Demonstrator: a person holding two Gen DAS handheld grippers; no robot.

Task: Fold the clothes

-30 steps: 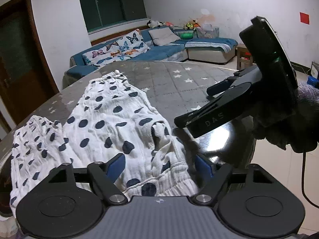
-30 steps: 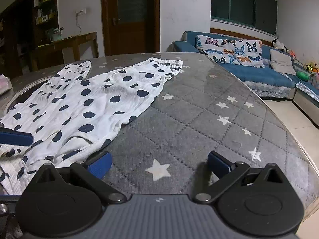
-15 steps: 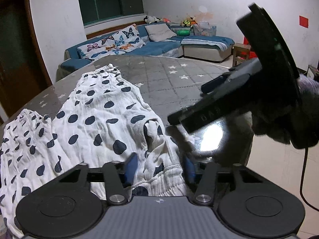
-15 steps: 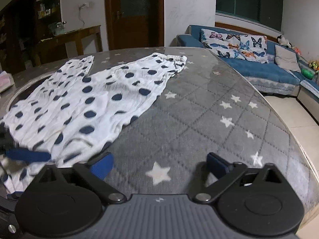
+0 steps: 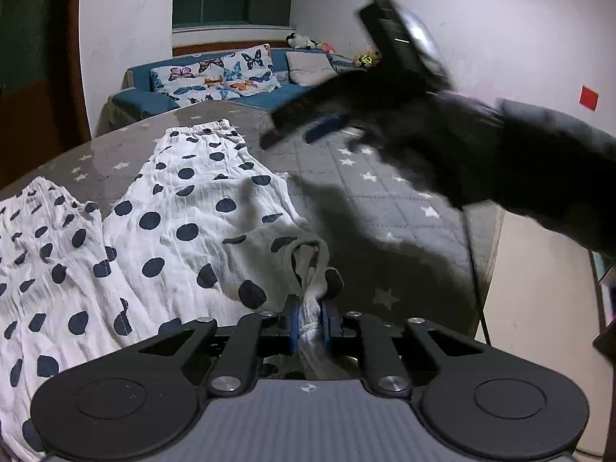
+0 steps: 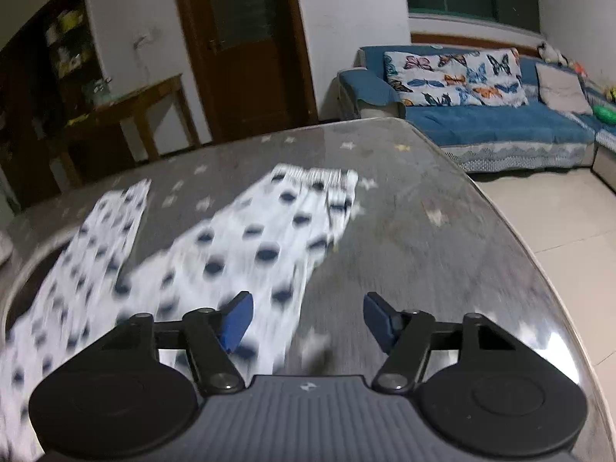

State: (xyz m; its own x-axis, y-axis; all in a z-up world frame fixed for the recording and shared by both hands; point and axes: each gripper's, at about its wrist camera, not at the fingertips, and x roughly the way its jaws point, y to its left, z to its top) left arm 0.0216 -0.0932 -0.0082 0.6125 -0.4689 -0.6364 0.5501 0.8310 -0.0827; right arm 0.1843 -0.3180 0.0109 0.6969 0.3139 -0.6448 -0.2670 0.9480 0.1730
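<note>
Polka-dot trousers (image 5: 184,208) spread flat on the star-print table (image 5: 385,192), waistband end at the near edge, both legs running toward the far edge by the sofa (image 5: 215,84). Thin crinkled cotton, looks light and floppy, should drape and bunch easily, no stiffness; best taken at the gathered waistband or the leg cuffs, where the hem gives bulk to pinch. Left gripper (image 5: 310,319) pinched tight on a bunched bit of the waistband corner at the near edge, cloth pulled up into a small peak right in front of the pads. Right gripper (image 6: 304,321) spread wide, holding nothing, hovering above the table over the outer side of the right-hand leg, one pad over cloth, the other over bare table; view is motion-blurred. In the left view it shows as a dark blur over the far right side, well apart from the cloth.
</note>
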